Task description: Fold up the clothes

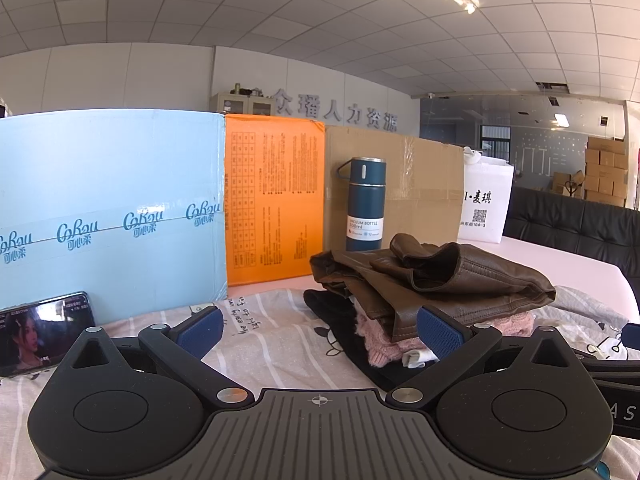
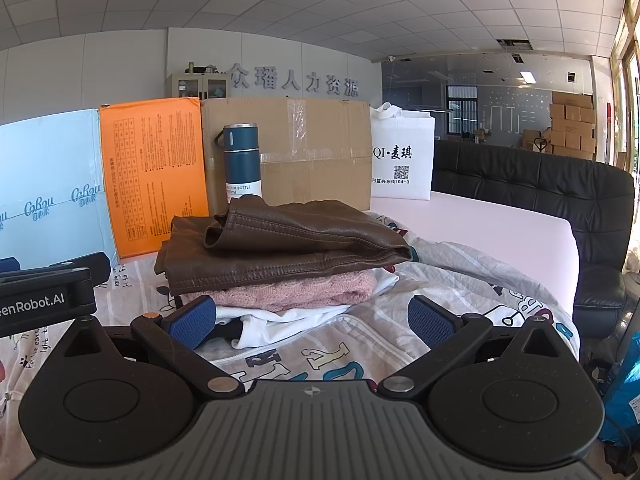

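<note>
A stack of folded clothes sits on the printed bedsheet (image 2: 320,356). A brown leather jacket (image 2: 280,248) is on top, over a pink knit sweater (image 2: 296,290) and a white garment (image 2: 280,320). In the left wrist view the jacket (image 1: 440,280) tops the pink sweater (image 1: 384,344) and a black garment (image 1: 336,316). My left gripper (image 1: 320,330) is open and empty, just in front of the stack's left side. My right gripper (image 2: 314,322) is open and empty, just in front of the stack.
A blue vacuum bottle (image 1: 365,204) stands behind the stack, before a cardboard box (image 1: 424,192), an orange box (image 1: 274,200) and a light blue box (image 1: 108,208). A phone (image 1: 40,332) leans at the left. A white bag (image 2: 402,156) and black sofa (image 2: 560,200) are at right.
</note>
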{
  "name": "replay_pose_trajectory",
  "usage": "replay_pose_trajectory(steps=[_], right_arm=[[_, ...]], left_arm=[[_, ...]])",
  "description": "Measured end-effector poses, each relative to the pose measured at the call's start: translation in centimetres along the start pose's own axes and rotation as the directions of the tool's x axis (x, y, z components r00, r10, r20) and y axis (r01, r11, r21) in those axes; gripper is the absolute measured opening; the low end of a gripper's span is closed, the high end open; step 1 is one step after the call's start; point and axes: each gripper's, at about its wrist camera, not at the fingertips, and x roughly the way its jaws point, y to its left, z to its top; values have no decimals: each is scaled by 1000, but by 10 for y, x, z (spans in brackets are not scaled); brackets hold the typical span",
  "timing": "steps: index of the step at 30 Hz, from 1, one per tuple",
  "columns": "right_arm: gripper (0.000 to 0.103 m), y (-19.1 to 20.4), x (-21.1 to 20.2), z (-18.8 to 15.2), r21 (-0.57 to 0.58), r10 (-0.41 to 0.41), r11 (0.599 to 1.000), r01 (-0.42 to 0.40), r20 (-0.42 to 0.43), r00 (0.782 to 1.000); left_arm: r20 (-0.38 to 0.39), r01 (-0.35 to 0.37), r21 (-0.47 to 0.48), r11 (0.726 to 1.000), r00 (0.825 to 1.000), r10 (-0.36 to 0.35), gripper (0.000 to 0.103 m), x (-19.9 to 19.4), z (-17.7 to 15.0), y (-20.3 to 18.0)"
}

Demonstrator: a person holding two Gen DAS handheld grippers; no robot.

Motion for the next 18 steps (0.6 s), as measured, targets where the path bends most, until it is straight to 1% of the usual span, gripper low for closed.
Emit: replay_pose_trajectory(steps=[18], right_arm=[[103,1,1,0,-9,4,1000,-4,0,1000]], left_arm=[[-2,-1,-2,1000,1000,1,103,0,0,0]])
